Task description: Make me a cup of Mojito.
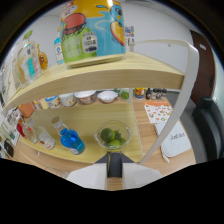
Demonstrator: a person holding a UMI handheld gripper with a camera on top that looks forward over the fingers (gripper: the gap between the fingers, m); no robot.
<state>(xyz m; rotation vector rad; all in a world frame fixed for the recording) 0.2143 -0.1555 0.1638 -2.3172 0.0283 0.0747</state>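
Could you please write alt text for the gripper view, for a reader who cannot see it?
The gripper points at a glass bowl of limes on a wooden shelf, just ahead of its fingers. A blue bottle stands beside the bowl, and a large yellow can sits on the shelf above.

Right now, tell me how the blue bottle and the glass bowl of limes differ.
The blue bottle lies tilted on the lower shelf, while the glass bowl sits upright. The bottle holds blue liquid and is closed at its neck; the bowl is open-topped and holds green limes. The bowl sits just ahead of the claw; the bottle lies off to one side. Both are clear-walled and rest on the same wooden shelf.
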